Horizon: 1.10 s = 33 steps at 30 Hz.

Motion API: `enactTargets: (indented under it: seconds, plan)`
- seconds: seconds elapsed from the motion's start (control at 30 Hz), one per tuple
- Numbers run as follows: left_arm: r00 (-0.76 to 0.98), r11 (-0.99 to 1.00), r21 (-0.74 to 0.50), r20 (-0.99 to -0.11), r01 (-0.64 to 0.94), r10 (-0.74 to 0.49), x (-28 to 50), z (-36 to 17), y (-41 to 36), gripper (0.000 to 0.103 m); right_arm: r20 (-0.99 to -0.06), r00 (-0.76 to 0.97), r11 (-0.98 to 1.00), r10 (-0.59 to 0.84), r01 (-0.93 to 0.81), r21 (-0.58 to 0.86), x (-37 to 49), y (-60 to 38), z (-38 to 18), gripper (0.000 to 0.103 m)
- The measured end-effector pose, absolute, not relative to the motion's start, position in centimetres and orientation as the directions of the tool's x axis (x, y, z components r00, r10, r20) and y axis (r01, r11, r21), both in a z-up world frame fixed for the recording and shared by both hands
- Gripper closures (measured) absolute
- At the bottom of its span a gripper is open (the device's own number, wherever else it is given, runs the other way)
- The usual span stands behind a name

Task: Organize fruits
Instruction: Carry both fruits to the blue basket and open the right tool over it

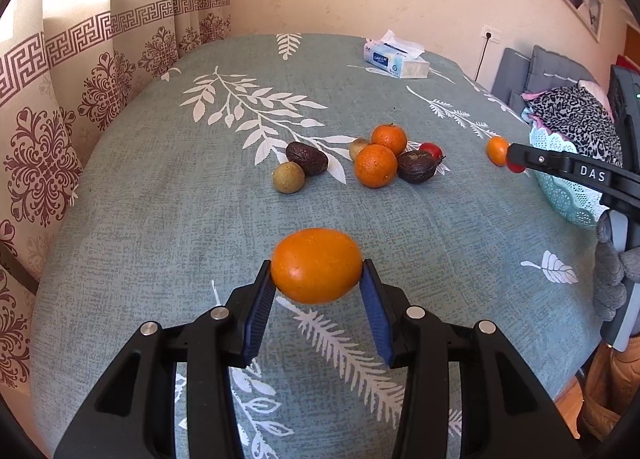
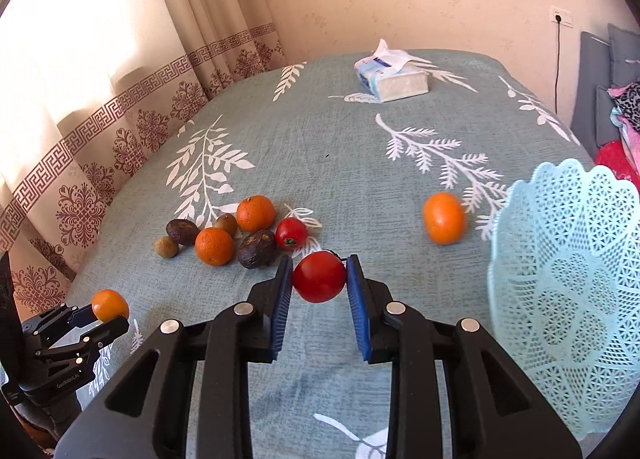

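above the leaf-print tablecloth [image 1: 160,219], the left gripper [image 1: 317,273] pinches an orange [image 1: 316,265] between its blue pads, clear of the cloth. the right gripper [image 2: 319,279] is clamped on a red tomato [image 2: 319,277], just left of the pale lace basket [image 2: 568,279]. loose fruit pile [image 2: 236,237] lies mid-table; a single orange [image 2: 444,218] sits near the basket; a tissue box [image 2: 390,77] stands at the far edge.
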<state>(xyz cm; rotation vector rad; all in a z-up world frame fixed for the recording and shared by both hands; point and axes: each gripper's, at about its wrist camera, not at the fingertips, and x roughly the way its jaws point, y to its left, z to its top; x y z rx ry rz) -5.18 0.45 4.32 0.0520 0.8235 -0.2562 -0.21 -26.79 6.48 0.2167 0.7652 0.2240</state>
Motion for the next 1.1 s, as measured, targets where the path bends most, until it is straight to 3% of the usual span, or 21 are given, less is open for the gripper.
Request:
enactTargets:
  seconds: [0.53, 0.57, 0.67, 0.97, 1.1]
  plan:
    - [0.673, 0.929, -0.01, -0.686, 0.369, -0.275, -5.3, 7.9, -6.5, 0.059, -0.656, 0.754, 0.939, 0.031, 0.203, 0.277, -6.1, -39.7, 6.7, 0.074]
    - [0.674, 0.925, -0.007, -0.683, 0.38, -0.282, -5.3, 8.2, -7.2, 0.059, -0.653, 0.757, 0.937, 0.023, 0.212, 0.279, -6.4, -40.1, 6.7, 0.073]
    - [0.673, 0.908, 0.003, -0.673, 0.418, -0.307, -5.2, 8.9, -9.3, 0.059, -0.64, 0.768, 0.921, 0.003, 0.247, 0.301, -7.2, -41.5, 6.7, 0.051]
    - [0.628, 0.845, -0.007, -0.666, 0.535, -0.403, -4.5, 10.4, -15.7, 0.059, -0.562, 0.819, 0.903, -0.112, 0.32, 0.287, -9.2, -43.0, 8.4, 0.05]
    - [0.59, 0.803, -0.02, -0.667, 0.595, -0.454, -4.2, 10.5, -18.9, 0.059, -0.506, 0.844, 0.894, -0.181, 0.355, 0.273, -10.4, -43.5, 9.3, 0.041]
